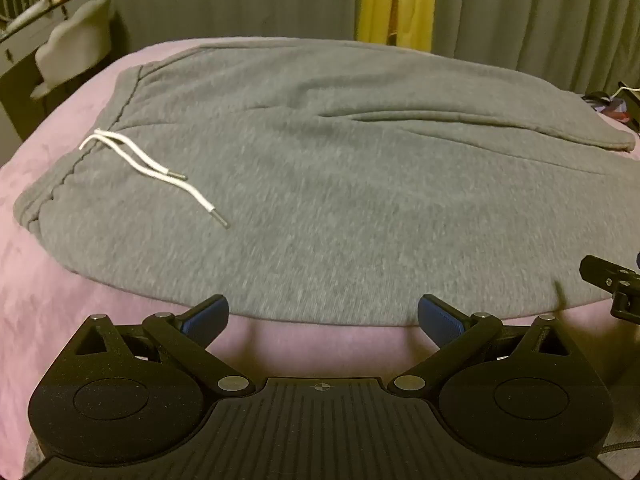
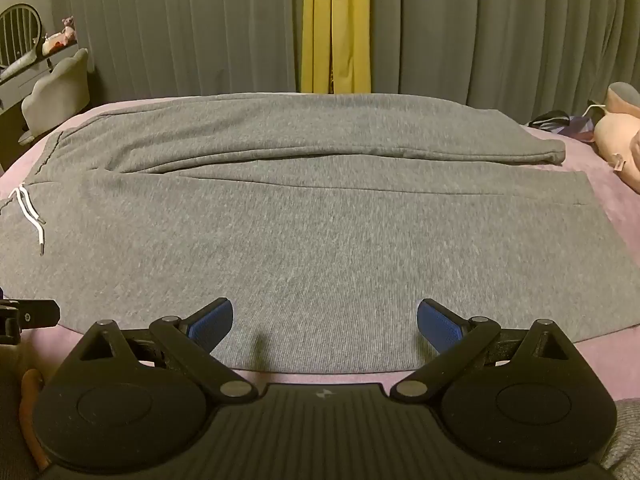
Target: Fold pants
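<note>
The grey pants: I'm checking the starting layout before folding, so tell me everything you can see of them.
The grey pants look like soft fleece sweatpants, lying flat and unfolded across the pink bed cover. The waistband is at the left, with a white drawstring loose on top; both legs run right, side by side, the far one ending in a cuff. Neither open gripper touches them.

The pants (image 2: 320,240) are soft grey fleece cloth, matt, with a white woven drawstring (image 1: 132,156) that has metal tips. The bed (image 1: 52,280) cover looks like pink velvety cloth.
</note>
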`<control>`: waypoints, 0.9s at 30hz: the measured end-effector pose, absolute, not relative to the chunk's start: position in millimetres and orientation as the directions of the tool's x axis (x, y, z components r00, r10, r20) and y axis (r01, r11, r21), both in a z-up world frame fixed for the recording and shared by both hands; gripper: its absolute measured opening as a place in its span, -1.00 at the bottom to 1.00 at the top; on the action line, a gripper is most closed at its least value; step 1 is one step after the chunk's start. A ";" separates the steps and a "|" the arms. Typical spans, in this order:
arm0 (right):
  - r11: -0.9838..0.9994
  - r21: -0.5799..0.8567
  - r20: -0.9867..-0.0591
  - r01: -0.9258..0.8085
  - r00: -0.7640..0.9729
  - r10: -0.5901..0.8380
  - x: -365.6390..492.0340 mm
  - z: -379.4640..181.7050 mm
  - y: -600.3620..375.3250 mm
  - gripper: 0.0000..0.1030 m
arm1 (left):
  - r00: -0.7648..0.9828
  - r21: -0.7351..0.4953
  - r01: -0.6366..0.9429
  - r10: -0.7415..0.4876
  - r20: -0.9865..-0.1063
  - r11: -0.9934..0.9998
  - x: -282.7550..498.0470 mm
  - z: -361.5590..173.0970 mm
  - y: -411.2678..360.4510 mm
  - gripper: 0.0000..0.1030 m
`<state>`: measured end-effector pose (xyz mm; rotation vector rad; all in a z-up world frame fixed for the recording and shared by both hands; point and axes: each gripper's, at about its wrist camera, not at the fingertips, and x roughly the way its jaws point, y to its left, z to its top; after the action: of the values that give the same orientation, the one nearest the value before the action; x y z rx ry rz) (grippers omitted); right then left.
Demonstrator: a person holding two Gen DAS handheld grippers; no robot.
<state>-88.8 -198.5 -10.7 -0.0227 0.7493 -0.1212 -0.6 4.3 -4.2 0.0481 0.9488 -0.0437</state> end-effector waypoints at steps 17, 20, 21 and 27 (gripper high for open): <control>0.994 -0.049 -0.686 0.102 0.720 -0.108 -88.3 -8.8 -198.1 0.92 | 0.571 0.012 0.041 -0.014 -0.821 0.999 1.8 -3.0 4.6 1.00; 0.994 -0.047 -0.688 0.102 0.718 -0.106 -88.3 -9.2 -197.9 0.92 | 0.569 0.010 0.038 -0.014 -0.822 0.999 2.1 -3.1 4.4 1.00; 0.994 -0.045 -0.688 0.102 0.718 -0.105 -88.4 -9.6 -198.5 0.92 | 0.569 0.010 0.038 -0.014 -0.822 0.999 2.1 -3.0 4.3 1.00; 0.994 -0.037 -0.691 0.103 0.716 -0.100 -90.1 -10.4 -198.2 0.92 | 0.567 0.007 0.036 -0.014 -0.824 0.999 2.2 -3.3 5.0 1.00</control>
<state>-90.1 -198.2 -10.4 0.0042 0.7648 -0.1120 2.2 5.0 -3.3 0.0241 0.9676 -0.0293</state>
